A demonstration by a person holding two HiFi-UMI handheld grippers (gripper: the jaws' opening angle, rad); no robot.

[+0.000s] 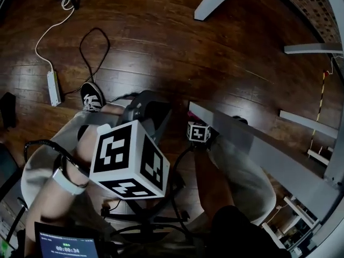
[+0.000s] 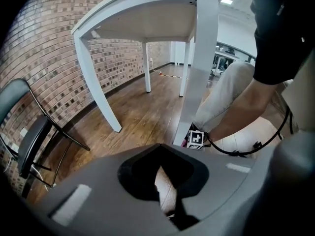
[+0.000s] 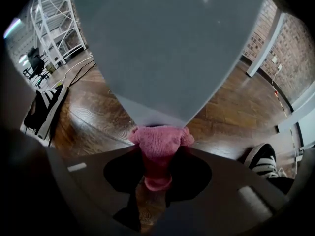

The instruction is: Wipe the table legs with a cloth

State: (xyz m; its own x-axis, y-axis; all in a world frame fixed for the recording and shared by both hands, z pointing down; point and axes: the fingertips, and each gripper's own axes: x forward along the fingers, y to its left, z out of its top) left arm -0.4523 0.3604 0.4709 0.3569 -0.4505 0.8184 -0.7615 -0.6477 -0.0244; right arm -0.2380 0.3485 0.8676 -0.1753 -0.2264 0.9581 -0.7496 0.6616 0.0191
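Head view: the person crouches over a dark wood floor (image 1: 161,47). The left gripper (image 1: 146,112) sits in front of the knees, its big marker cube facing the camera. The right gripper (image 1: 193,121) is lower down, its tip at the near end of a pale table leg (image 1: 258,149) that runs off to the right. A white power strip (image 1: 54,87) and a looped black cable (image 1: 94,47) lie on the floor at the left, and a striped shoe (image 1: 92,95) is just beside the strip.

Left gripper view: its jaws are clenched together with nothing between them. Ahead stands the white table (image 2: 147,18) by a brick wall (image 2: 44,48), with a dark chair (image 2: 29,132) at the left. The person's arm (image 2: 246,107) reaches down to the foot of the nearest leg.

Right gripper view: the jaws are clamped on a pink cloth (image 3: 160,141). The bunched front of the cloth is pressed against the grey-white table leg, which fills the top of the view. The shoe shows at the lower right.
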